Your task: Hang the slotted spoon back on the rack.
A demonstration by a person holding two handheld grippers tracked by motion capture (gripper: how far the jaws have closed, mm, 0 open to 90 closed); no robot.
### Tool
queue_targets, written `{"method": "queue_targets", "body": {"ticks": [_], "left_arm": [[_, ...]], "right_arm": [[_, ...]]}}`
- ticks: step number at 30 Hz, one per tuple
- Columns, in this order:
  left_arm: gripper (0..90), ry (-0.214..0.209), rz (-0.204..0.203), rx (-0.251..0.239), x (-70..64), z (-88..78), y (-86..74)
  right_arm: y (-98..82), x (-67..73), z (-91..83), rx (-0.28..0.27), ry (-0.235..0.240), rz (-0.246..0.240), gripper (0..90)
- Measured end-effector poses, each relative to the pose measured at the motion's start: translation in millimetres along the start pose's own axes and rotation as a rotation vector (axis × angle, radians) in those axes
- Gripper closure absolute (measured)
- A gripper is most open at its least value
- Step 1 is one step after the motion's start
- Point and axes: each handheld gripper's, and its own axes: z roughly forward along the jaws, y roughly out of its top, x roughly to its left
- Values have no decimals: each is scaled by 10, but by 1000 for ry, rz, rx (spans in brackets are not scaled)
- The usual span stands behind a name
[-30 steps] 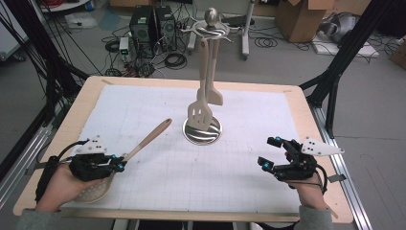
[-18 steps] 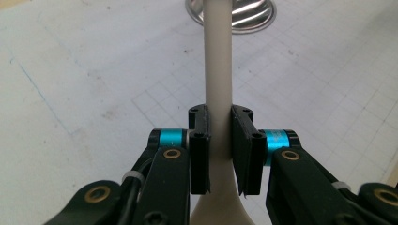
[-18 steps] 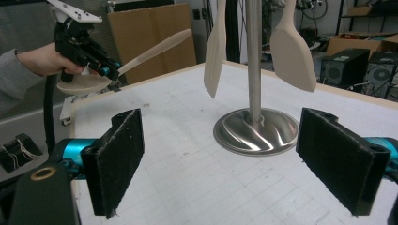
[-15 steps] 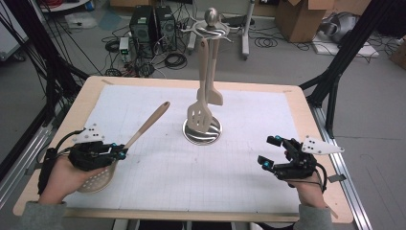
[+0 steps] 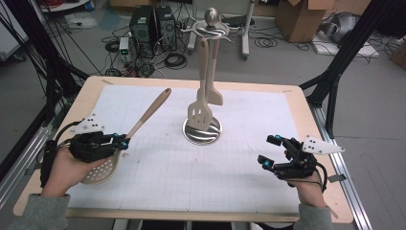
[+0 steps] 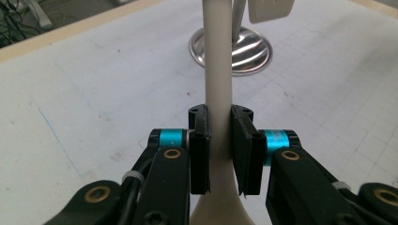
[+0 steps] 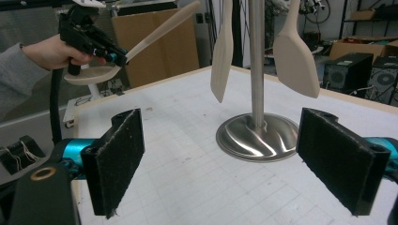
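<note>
In the high view, the left gripper (image 5: 122, 143) pinches the handle of a pale skimmer spoon (image 5: 125, 139) close to its round bowl with holes. The bowl sits under the person's left hand (image 5: 62, 167), and the handle points up and away, toward the metal stand (image 5: 203, 129). The spoon is well to the left of the stand, apart from it. Two pale utensils hang on the stand: a slotted turner (image 5: 200, 112) at the front and a flat spatula (image 5: 214, 93) just behind it. The right gripper (image 5: 272, 152) is well to the right of the stand, low over the white mat (image 5: 201, 172), with its jaws spread and nothing between them.

In the left gripper view, both black jaws of the left gripper (image 6: 219, 150) press on the spoon handle (image 6: 218, 84) from two sides. The handle runs straight ahead toward the round base of the stand (image 6: 231, 47), which is farther off.

In the right gripper view, the right gripper (image 7: 220, 159) has its two pads wide apart and holds nothing. The stand (image 7: 256, 126) is just ahead, between the jaws in the picture but not touching them. To the left of the stand and higher, the left gripper (image 7: 115, 56) holds the spoon (image 7: 155, 30) above the mat, with its handle tilted up toward the stand.
</note>
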Motion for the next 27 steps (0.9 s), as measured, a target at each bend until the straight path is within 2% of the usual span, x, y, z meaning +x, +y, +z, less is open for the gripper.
{"method": "queue_targets", "body": {"ticks": [3, 7, 10, 16, 27], "left_arm": [[777, 18, -16, -16, 17, 10, 50], [778, 21, -12, -22, 34, 22, 104], [777, 6, -14, -28, 54, 21, 150], [778, -20, 15, -42, 77, -14, 263], [778, -33, 36, -65, 98, -171, 478]], "right_arm": [[-2, -5, -5, -2, 0, 0, 148], [0, -3, -22, -5, 0, 7, 148], [-1, -9, -36, -8, -1, 8, 148], [-3, -7, -43, -10, 1, 12, 148], [-9, -14, -44, -5, 3, 13, 148]]}}
